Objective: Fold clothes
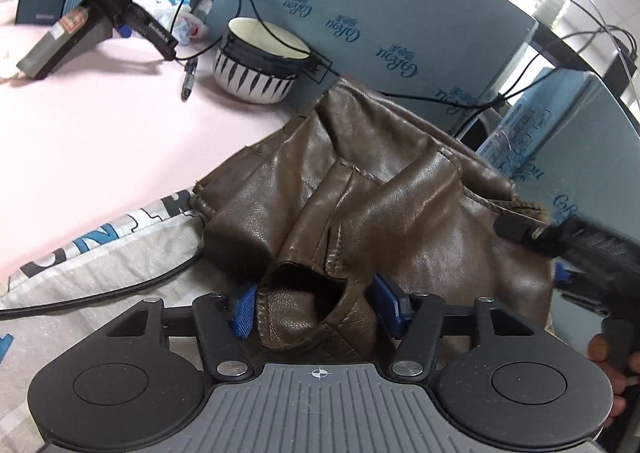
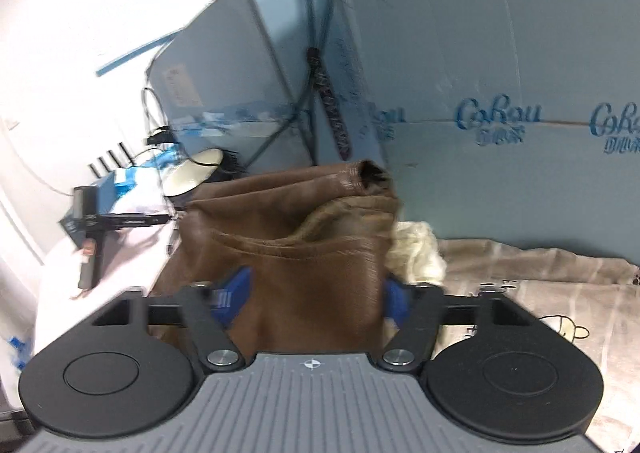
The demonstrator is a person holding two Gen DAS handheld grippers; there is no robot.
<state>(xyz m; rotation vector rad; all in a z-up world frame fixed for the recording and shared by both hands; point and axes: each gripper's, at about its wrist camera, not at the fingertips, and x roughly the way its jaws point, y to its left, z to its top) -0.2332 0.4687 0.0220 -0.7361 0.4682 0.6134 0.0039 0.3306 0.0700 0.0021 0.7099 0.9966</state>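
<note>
We start with the pink counter [image 1: 100, 141], where a printed grey-white cloth [image 1: 120, 253] lies at the near edge and the brown leather garment [image 1: 360, 181] sits heaped partly on it, close against the pale blue branded boxes [image 1: 360, 13] behind. The garment is glossy, creased and stitched along its seams, with a rolled tubular opening, perhaps a cuff or sleeve end, turned toward us. We judge it thick and fairly heavy for clothing, supple but springy, so folds will tend to bulge open, and its smooth face may slip between pads; a hemmed edge or seam looks like the firmest place to hold. Our left tool [image 1: 316, 305] has its blue pads partly closed around that rolled opening, pressing the leather on both sides. Our right tool [image 2: 316, 301] grips a bunched fold of the same garment, though that view is blurred. Behind, a black-and-white patterned bowl [image 1: 260, 65], a spare gripper device [image 1: 92, 5] and a pen [image 1: 188, 81] stand well apart from the work.
</note>
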